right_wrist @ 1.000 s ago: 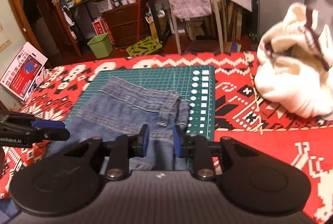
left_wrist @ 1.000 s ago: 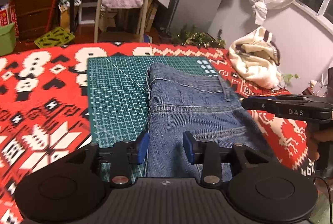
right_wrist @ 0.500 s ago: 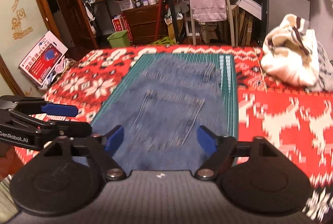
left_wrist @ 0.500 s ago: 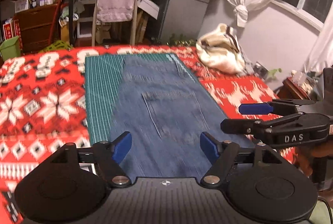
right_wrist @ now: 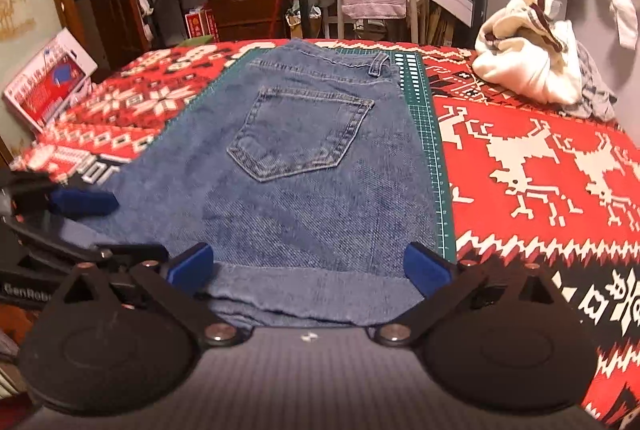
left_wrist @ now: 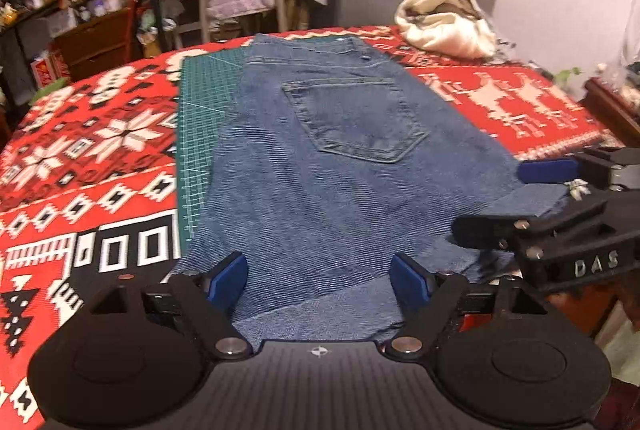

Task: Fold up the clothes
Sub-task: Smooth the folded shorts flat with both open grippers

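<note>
Blue jeans [right_wrist: 304, 166] are shown laid pocket-up on the green cutting mat [right_wrist: 430, 134], seemingly folded once; further folds are judged outstanding. Left gripper [left_wrist: 320, 280] and right gripper [right_wrist: 310, 268] are spread wide, nothing held.

Blue denim on green and red

Blue jeans [right_wrist: 304, 198] lie on a green gridded mat [right_wrist: 434, 150] over a red, white and black patterned cloth [right_wrist: 540, 158]; cream sweater [right_wrist: 532, 66] with dark stripes.

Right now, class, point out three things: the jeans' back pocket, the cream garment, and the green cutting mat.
back pocket [right_wrist: 298, 132], right wrist view: middle of the pocket panel.
cream garment [right_wrist: 528, 66], right wrist view: front of the heap.
green cutting mat [left_wrist: 196, 102], left wrist view: bare strip left of the jeans.
</note>
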